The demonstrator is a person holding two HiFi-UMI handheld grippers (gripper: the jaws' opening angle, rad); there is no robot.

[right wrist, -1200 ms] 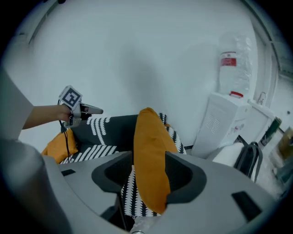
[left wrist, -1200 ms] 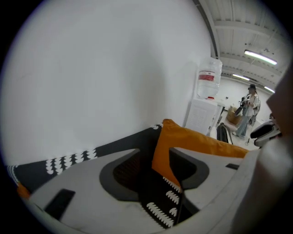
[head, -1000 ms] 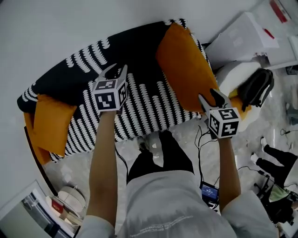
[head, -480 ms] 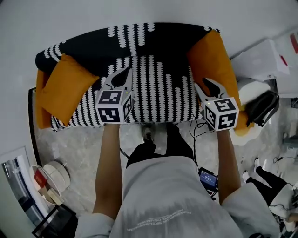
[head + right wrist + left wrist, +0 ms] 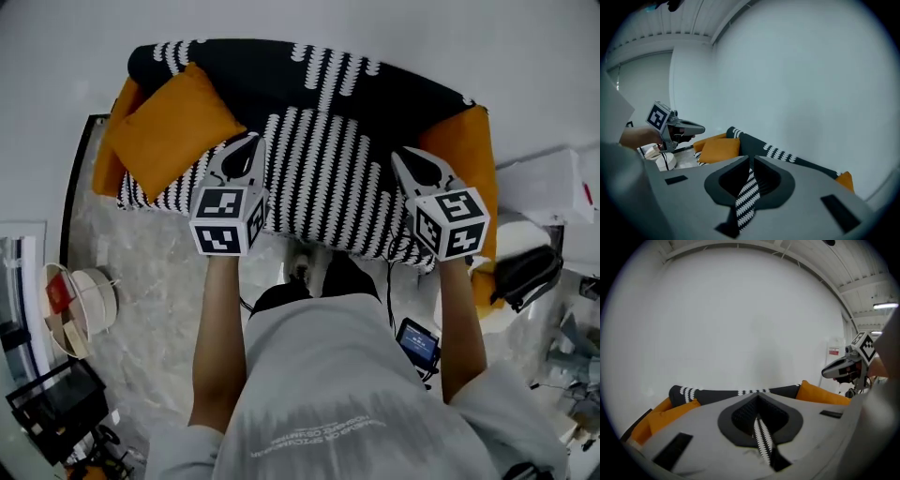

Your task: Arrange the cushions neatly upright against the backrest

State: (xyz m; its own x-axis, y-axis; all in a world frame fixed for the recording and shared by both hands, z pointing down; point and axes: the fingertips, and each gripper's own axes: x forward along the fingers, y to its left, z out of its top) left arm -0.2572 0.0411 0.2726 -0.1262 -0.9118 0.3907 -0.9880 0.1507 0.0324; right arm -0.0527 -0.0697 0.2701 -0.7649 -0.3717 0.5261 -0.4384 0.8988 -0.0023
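The middle of the sofa (image 5: pixel 323 178) seat lies open to me; the left cushion (image 5: pixel 169 131) and right cushion (image 5: pixel 469 159) block its 2 ends, with a wall (image 5: pixel 375 28) behind it.

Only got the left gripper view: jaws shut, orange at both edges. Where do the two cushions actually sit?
Observer: One orange cushion leans tilted in the left corner of the sofa; the other cushion sits at the right end.
Operator: Right gripper holding anything?
Observer: No. The right gripper has just been closing its jaws, nothing between them; only the striped seat shows past them.
Operator: Where are both over the sofa?
Observer: The left gripper and the right one hang above the seat, toward its front edge.
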